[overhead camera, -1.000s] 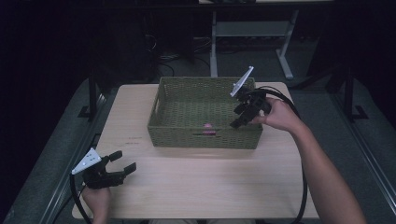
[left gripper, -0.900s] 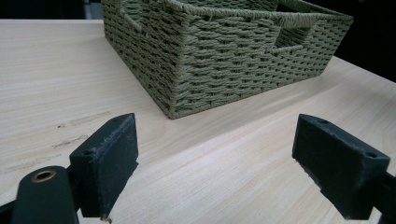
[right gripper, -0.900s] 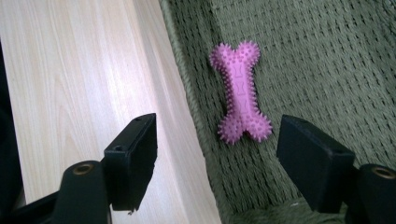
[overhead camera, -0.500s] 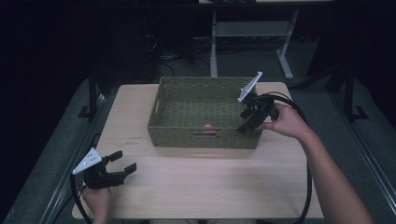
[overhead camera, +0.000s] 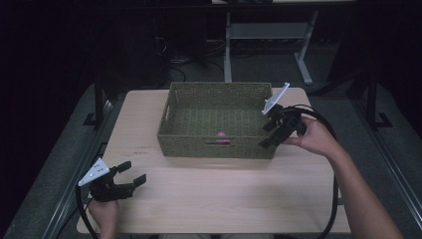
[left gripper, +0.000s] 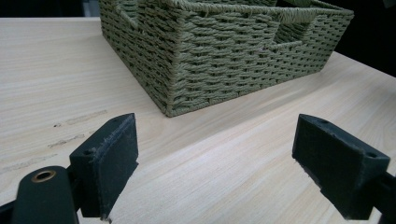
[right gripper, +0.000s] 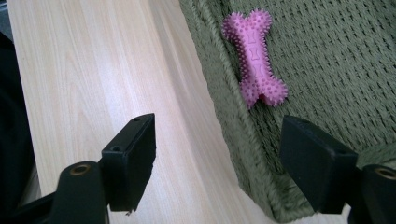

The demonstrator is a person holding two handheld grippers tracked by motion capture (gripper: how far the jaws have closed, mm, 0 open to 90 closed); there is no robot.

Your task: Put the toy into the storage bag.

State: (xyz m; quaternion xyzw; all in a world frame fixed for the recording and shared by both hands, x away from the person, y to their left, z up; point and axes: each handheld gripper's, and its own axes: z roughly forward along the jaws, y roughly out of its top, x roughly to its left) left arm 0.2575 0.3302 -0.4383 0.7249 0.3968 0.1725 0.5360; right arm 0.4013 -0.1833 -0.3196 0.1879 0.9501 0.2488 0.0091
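Small pink spiked rubber bone toy (right gripper: 254, 60) lies inside green woven basket (overhead camera: 214, 94) against its near wall; judged light, pliable, best gripped mid-shaft; right gripper (overhead camera: 271, 133) jaws wide open, empty, straddling basket corner.

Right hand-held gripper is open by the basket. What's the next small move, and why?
Probably draw the right hand-held gripper clear of the basket: its jaws stand open and empty, and the pink bone toy already lies inside against the near wall.

Wooden table (overhead camera: 239, 199), grey desk frame (overhead camera: 263, 37)
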